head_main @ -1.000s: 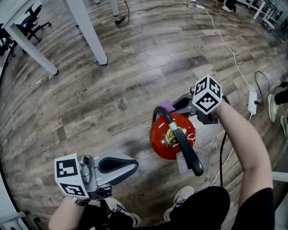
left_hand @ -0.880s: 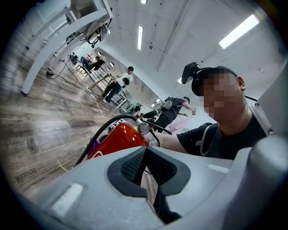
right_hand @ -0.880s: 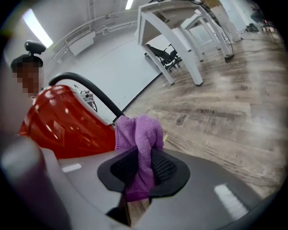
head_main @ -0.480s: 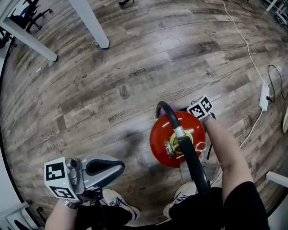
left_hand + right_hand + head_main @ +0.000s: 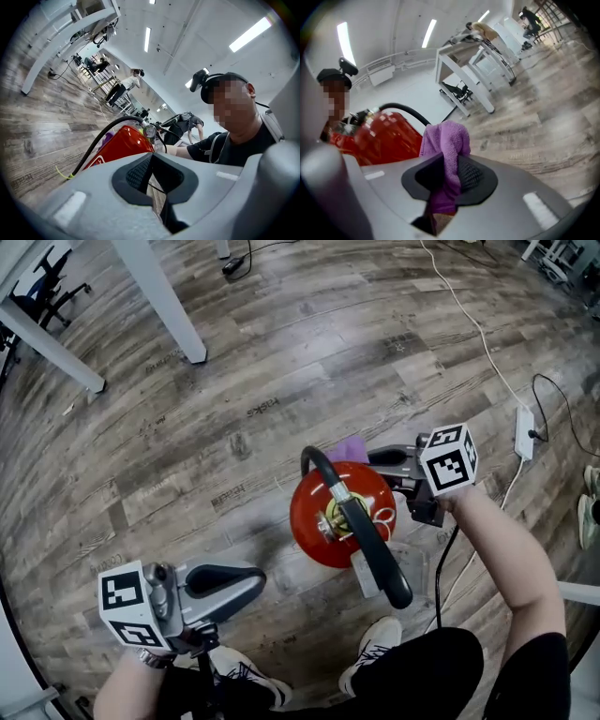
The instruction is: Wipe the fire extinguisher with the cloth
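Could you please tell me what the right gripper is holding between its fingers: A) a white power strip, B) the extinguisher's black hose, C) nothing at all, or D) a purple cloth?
D: the right gripper view shows the right gripper with its fingers closed on the purple cloth, next to the red fire extinguisher.

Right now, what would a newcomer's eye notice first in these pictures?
The red fire extinguisher stands on the wooden floor, central in the head view, with its black hose arching over the top. At its far side the right gripper is shut on a purple cloth; the left gripper, shut and empty, is at lower left.
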